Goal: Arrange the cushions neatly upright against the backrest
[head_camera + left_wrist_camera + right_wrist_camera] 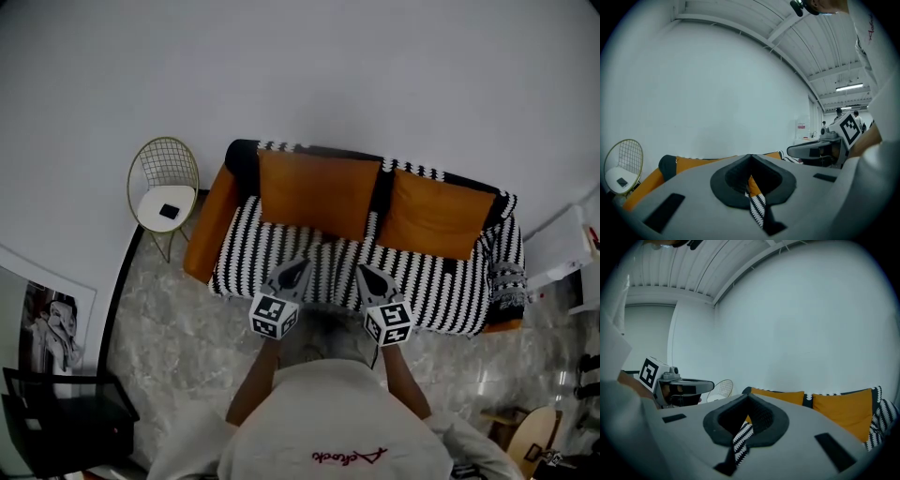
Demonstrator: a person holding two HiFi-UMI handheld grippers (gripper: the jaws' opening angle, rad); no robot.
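Two orange cushions stand upright against the backrest of a black-and-white patterned sofa (281, 251): the left cushion (317, 192) and the right cushion (436, 214). My left gripper (293, 273) and right gripper (372, 277) hover side by side over the sofa's front edge, both shut and holding nothing. The right gripper view shows both cushions, the left cushion (780, 396) and the right cushion (848, 414), beyond its jaws, with the left gripper (710, 385) at the left. In the left gripper view the sofa's orange armrest (644, 185) and the right gripper (790, 151) appear.
A gold wire chair (164, 187) with a white seat stands left of the sofa. A dark stand (66, 422) sits at the lower left, a white cabinet (567, 248) at the right. A white wall rises behind the sofa. Marble floor lies in front.
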